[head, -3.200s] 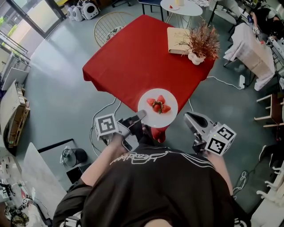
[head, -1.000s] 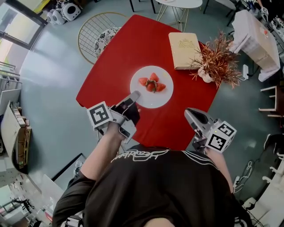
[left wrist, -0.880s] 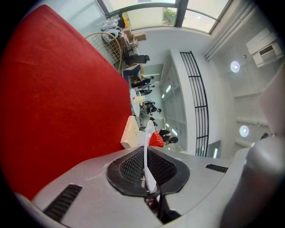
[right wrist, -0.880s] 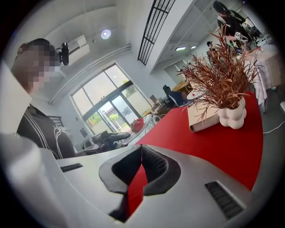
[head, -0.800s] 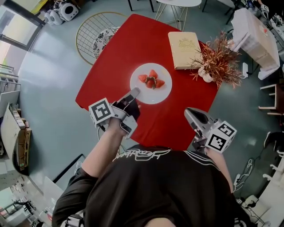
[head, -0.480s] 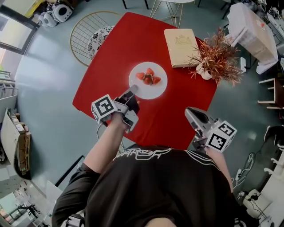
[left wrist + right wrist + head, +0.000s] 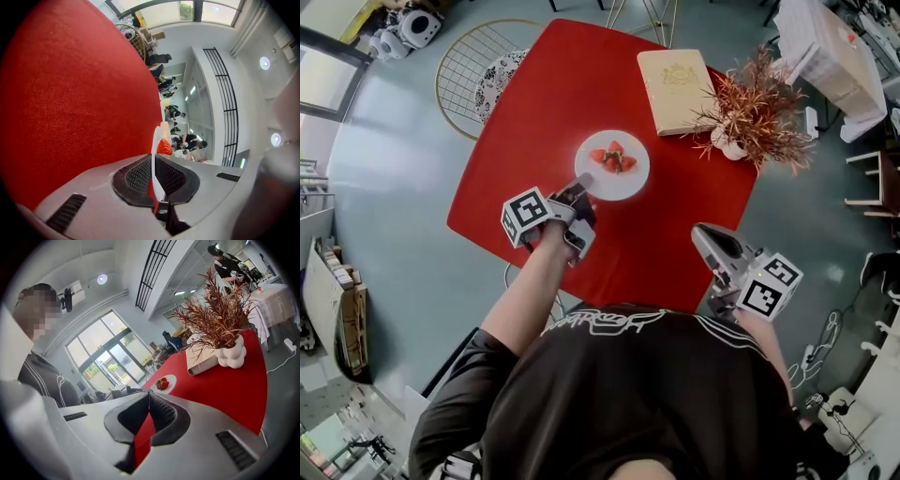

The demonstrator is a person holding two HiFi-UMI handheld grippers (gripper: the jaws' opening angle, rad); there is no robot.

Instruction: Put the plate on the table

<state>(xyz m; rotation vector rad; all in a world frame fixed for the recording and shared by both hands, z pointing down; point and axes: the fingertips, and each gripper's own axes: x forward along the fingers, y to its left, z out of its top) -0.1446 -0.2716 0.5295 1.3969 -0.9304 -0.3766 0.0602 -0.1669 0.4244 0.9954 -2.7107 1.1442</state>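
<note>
White plate (image 7: 630, 182) rim in left gripper (image 7: 583, 181), perhaps on table (image 7: 572, 89)

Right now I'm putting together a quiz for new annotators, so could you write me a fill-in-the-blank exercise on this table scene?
1. The white plate carries ____.
2. The left tool is shut on the plate's ____.
3. The right tool is shut, and between its jaws there is ____.
4. The book lies beside the potted plant on a tablecloth whose colour is ____.

Missing words: strawberries; rim; nothing; red.
</note>
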